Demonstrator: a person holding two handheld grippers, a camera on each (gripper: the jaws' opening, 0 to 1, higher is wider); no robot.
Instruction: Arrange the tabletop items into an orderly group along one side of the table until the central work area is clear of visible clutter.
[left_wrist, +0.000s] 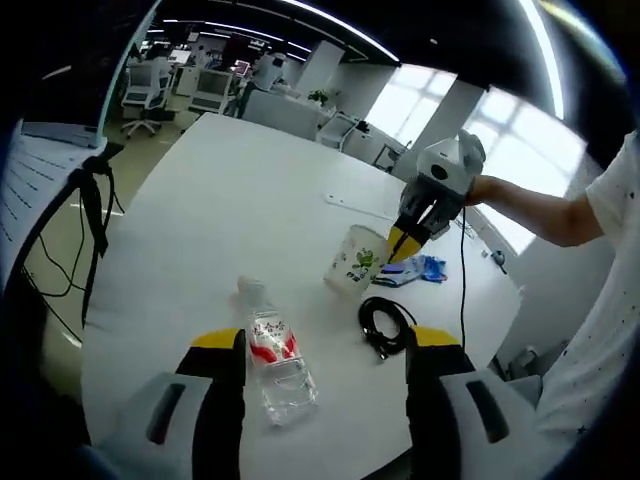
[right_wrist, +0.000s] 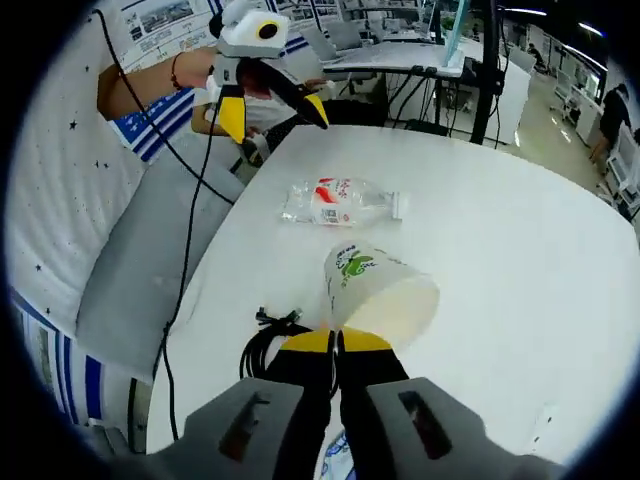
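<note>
A translucent white plastic cup with a green printed logo (right_wrist: 375, 288) is tipped over with its open mouth toward the right gripper's camera; its inside looks bare. The right gripper (right_wrist: 337, 342) has its yellow-tipped jaws pressed together on the cup's rim, pinching the wall. In the left gripper view the same cup (left_wrist: 355, 262) sits mid-counter under that gripper (left_wrist: 404, 243), the person's bare forearm (left_wrist: 530, 208) reaching in from the right.

A clear plastic water bottle with a red and white label (left_wrist: 274, 358) lies on its side on the round white counter (left_wrist: 240, 200), cap pointing away, between the jaws of the left gripper (left_wrist: 326, 340), which stand wide apart and touch nothing. Whether it holds water cannot be told. In the right gripper view the bottle (right_wrist: 340, 202) lies beyond the cup, and the left gripper (right_wrist: 270, 112) hangs above the counter's (right_wrist: 500, 220) far edge.

A coiled black cable (left_wrist: 385, 325) lies just beside the cup; in the right gripper view the cable (right_wrist: 268, 340) is near the jaws' left side. A crumpled blue wrapper (left_wrist: 425, 268) lies behind the cup in the left gripper view.
</note>
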